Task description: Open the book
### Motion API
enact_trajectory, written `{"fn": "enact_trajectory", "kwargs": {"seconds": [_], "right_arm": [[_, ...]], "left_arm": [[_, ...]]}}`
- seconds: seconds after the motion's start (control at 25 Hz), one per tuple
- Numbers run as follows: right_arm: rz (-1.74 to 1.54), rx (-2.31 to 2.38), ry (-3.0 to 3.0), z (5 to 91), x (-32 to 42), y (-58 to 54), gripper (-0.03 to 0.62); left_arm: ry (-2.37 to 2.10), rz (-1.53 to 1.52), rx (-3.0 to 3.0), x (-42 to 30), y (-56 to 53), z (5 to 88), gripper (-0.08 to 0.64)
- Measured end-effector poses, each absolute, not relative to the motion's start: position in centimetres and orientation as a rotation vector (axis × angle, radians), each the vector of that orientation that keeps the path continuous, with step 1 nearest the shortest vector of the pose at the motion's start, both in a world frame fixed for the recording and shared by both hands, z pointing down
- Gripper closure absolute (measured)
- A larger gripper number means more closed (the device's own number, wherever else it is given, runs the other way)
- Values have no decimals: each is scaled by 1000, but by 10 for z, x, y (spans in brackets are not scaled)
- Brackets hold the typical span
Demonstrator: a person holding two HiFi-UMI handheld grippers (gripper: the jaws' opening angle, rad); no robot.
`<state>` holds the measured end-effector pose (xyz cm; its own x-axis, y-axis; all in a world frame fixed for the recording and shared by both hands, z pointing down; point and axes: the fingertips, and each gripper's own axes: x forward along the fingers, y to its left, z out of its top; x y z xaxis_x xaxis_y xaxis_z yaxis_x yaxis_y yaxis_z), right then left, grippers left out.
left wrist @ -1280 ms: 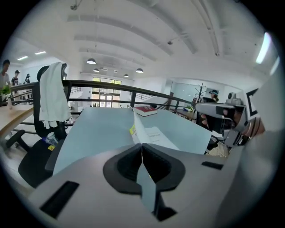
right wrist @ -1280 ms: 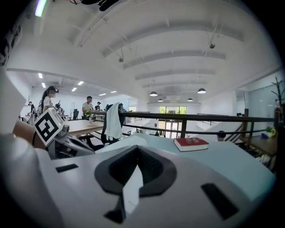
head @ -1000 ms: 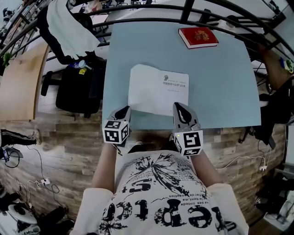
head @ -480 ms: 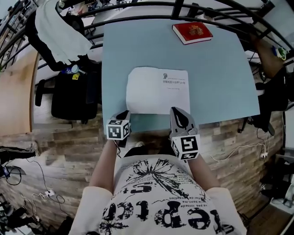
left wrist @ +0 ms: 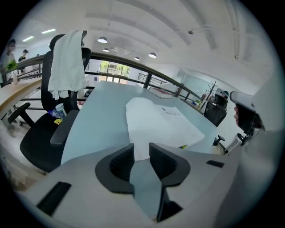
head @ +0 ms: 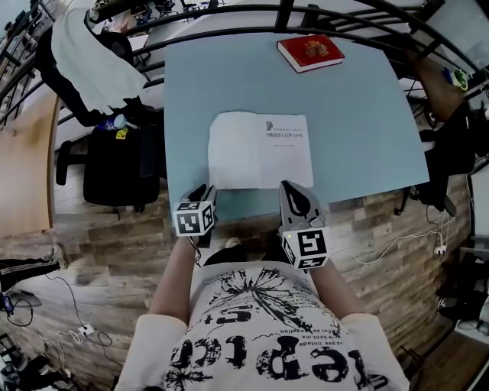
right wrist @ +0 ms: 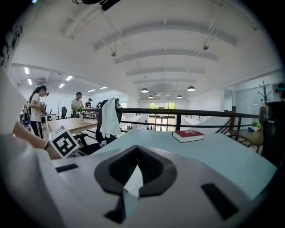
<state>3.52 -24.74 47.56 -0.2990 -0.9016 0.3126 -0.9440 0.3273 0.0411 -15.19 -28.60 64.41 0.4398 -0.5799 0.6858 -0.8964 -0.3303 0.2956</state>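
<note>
A white book [head: 260, 150] lies open and flat on the light blue table [head: 359, 114], with print on its right page. My left gripper [head: 205, 191] is at the book's near left corner. Its jaws are opening, and the left gripper view shows a gap between the pads [left wrist: 119, 162]. The page's near edge [left wrist: 156, 122] shows just beyond the gap and is not pressed. My right gripper [head: 294, 191] sits at the book's near edge towards the right corner, its tips meeting [right wrist: 136, 149] on nothing. A closed red book [head: 310, 52] lies at the table's far side.
A black office chair [head: 114, 164] stands left of the table, and a second chair behind it is draped with a white cloth [head: 92, 61]. A black railing [head: 229, 11] runs behind the table. Cables lie on the wooden floor [head: 397, 244]. People stand far off in the right gripper view.
The book's left page, curled up at its far corner a second ago, now lies flat. Both grippers stay at the book's near edge.
</note>
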Motion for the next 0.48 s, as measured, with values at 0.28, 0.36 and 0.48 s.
{"fn": "enact_trajectory", "kwargs": {"seconds": [0.28, 0.36, 0.48], "right_arm": [[116, 1659, -2406, 441, 44, -251, 581], [83, 1656, -2438, 430, 48, -254, 581], [40, 1656, -2481, 415, 56, -260, 581]], "left_arm": [[-1316, 398, 2239, -129, -305, 548, 463], [-1338, 331, 2303, -121, -309, 518, 476], [-1383, 280, 2402, -107, -313, 480, 494]]}}
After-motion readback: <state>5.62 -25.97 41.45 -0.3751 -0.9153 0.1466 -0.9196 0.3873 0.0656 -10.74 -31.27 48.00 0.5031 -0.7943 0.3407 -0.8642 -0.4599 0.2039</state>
